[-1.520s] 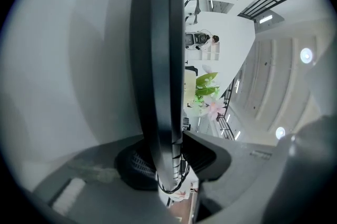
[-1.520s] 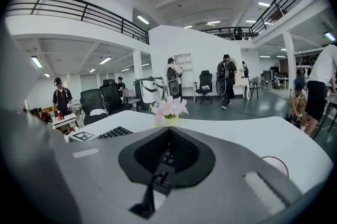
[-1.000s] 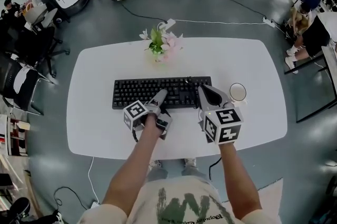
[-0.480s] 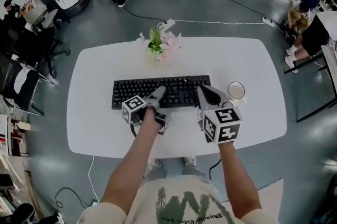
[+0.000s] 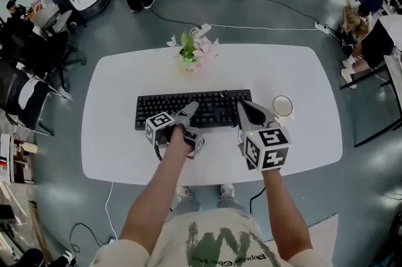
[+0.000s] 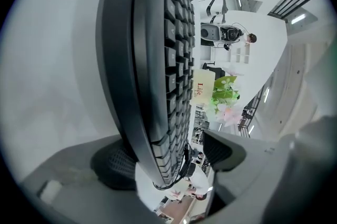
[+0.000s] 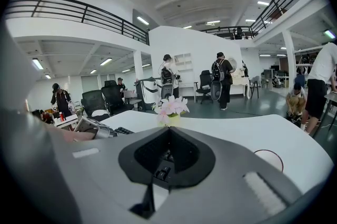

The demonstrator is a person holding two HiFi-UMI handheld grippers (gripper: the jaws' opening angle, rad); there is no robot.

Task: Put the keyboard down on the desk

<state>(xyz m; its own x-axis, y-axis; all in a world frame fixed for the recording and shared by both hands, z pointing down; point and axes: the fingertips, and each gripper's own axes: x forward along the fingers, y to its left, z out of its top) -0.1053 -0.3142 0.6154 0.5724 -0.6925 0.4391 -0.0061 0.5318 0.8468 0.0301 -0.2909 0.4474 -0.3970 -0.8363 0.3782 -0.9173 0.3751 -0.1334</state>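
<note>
The black keyboard [image 5: 188, 110] lies flat in the middle of the white desk [image 5: 301, 71]. My left gripper [image 5: 190, 112] is at its front edge, with the edge [image 6: 152, 59] between the jaws. Its jaws are opening. In the left gripper view [image 6: 168, 162] one pad sits under the keyboard's base and the other stands off the keys. My right gripper [image 5: 244, 107] points at the keyboard's right end. In the right gripper view [image 7: 158, 178] its jaws are together and a few keys show through the hollow between them.
A small pot of pink flowers [image 5: 191, 51] stands behind the keyboard at the desk's far edge. A round cup [image 5: 282, 107] sits just right of the right gripper. Office chairs, machines and people stand on the floor around the desk.
The left gripper has shifted slightly left along the keyboard's front edge. The keyboard and the right gripper have stayed where they were.
</note>
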